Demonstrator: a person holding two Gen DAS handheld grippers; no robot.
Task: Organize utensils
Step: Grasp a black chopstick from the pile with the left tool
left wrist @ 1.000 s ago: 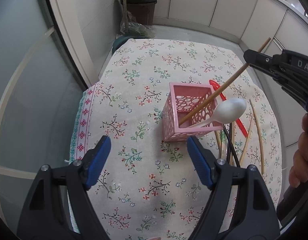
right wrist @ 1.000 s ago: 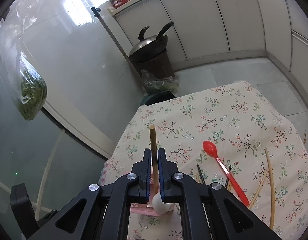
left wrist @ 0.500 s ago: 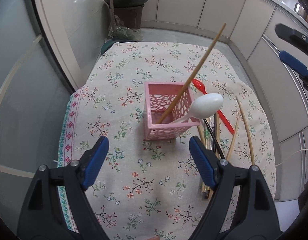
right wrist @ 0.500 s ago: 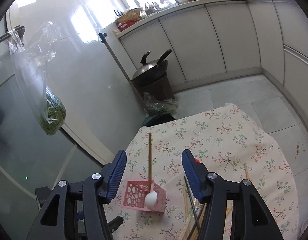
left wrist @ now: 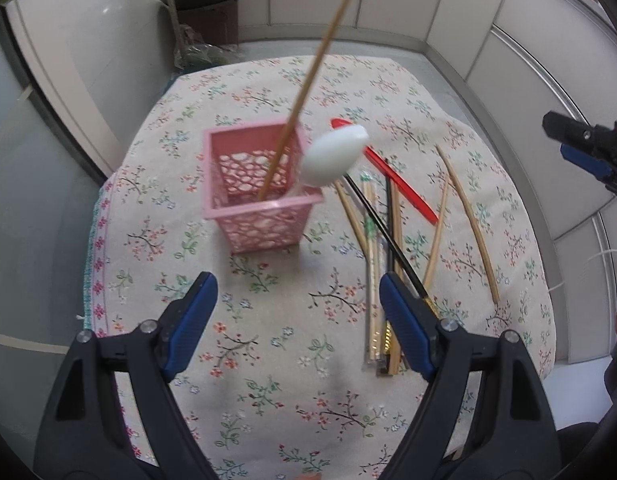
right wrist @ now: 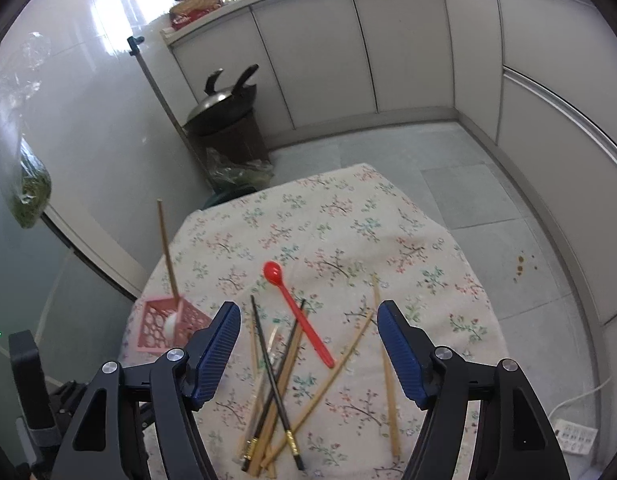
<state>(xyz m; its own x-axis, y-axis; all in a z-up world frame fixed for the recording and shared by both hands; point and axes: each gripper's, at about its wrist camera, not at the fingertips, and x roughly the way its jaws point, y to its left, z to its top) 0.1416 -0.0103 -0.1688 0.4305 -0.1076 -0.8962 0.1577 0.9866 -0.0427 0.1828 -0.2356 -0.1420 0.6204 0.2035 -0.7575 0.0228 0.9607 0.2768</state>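
The left tongs (left wrist: 296,312) stand spread with nothing between them, hovering above the flowered cloth (left wrist: 268,360) just on the near side of the pink basket (left wrist: 260,196). The right tongs (right wrist: 308,344) are opening — nothing between them either — above the loose pile of chopsticks (right wrist: 276,396) to the right of the basket. A red spoon (right wrist: 296,312) lies at the far edge of that pile, well apart from the basket. In the basket itself stand one wooden chopstick (left wrist: 304,92), leaning, and a white spoon (left wrist: 336,156) — bowl upward, over the basket's right rim.
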